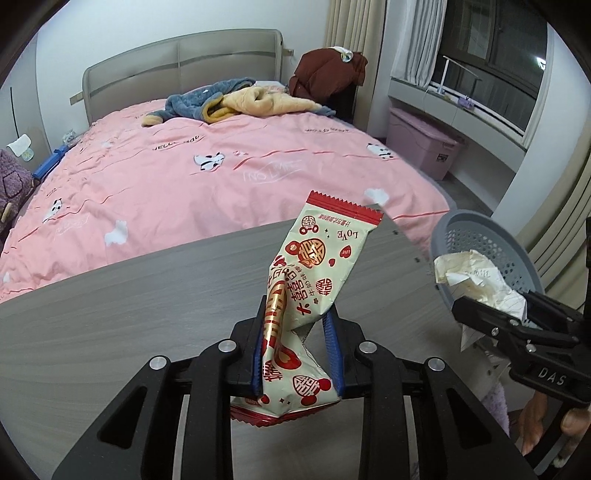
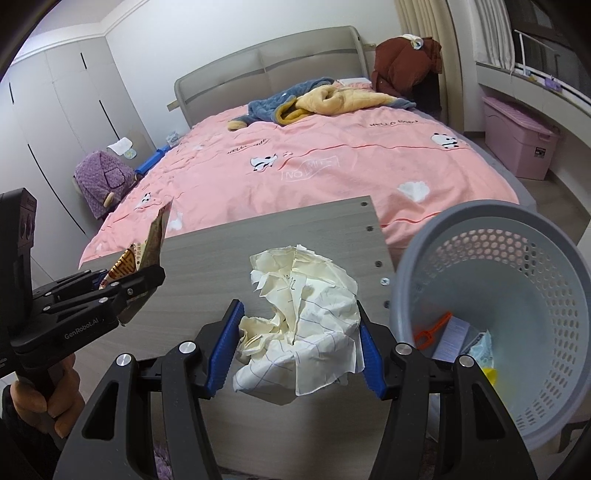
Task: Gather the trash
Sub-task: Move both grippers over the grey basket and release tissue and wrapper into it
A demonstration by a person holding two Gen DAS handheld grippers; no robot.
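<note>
Your left gripper (image 1: 297, 325) clamps the snack wrapper (image 1: 314, 269) above the grey table (image 1: 129, 314); your right gripper (image 2: 295, 332) pinches crumpled paper (image 2: 303, 317) beside the grey basket (image 2: 417, 266). Only the right view shows scraps inside it. Beyond lies the pink bed (image 2: 332, 177).

**A lived-in home bedroom**

This is a bedroom in a home. A wide bed (image 2: 332, 173) with a grey padded headboard (image 2: 266, 62) fills the room, spread with a pink cartoon-print duvet and a heap of blue and yellow clothing (image 2: 317, 99). Pale built-in wardrobes (image 2: 62, 110) line one wall. Curtains (image 1: 354, 33) hang by a dark window above a sill, with a pink storage box (image 2: 517, 136) below. A grey wood-grain tabletop (image 1: 129, 314) stands at the bed's foot.
</note>
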